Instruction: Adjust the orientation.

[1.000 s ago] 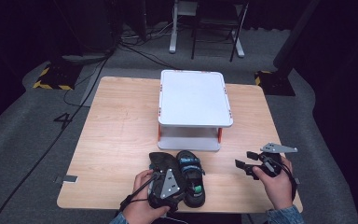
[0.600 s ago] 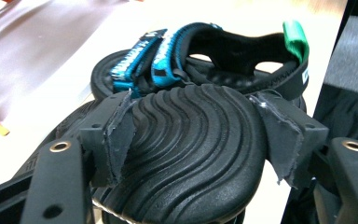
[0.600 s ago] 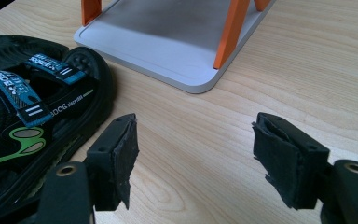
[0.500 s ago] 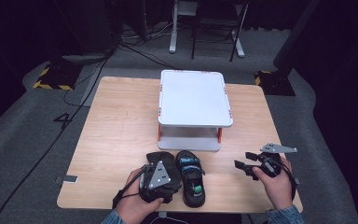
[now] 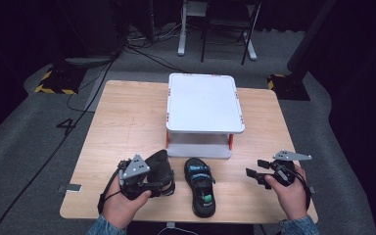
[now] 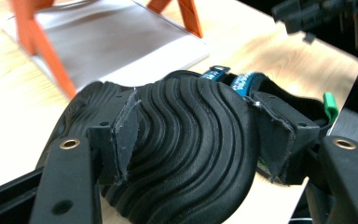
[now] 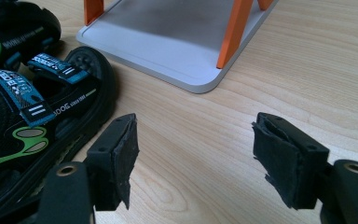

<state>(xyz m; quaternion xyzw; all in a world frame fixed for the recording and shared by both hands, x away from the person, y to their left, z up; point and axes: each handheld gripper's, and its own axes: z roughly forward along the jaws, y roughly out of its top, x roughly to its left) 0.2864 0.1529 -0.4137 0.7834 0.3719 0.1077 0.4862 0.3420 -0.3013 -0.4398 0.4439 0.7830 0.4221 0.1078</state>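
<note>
My left gripper (image 5: pixel 160 180) is shut on a black sandal (image 5: pixel 157 164), held near the table's front edge. In the left gripper view its ridged sole (image 6: pixel 182 102) faces the camera, pinched between both pads of that gripper (image 6: pixel 200 142). The second sandal (image 5: pixel 200 188), black with blue straps and green marks, lies flat on the table just right of the held one; it also lies left of my right gripper (image 7: pixel 196 163) as the sandal (image 7: pixel 23 126). My right gripper (image 5: pixel 256 169) hovers open over bare wood at the front right, holding nothing.
A white two-tier rack (image 5: pixel 203 103) with orange legs stands mid-table behind the sandals; its lower tray (image 7: pixel 168 42) lies close ahead of my right gripper. Bare wooden table (image 5: pixel 122 122) spreads to the left. Chair legs and cables are on the floor beyond.
My left gripper has carried the held sandal leftward, away from the second sandal, opening a gap between them. The right gripper has barely moved.
</note>
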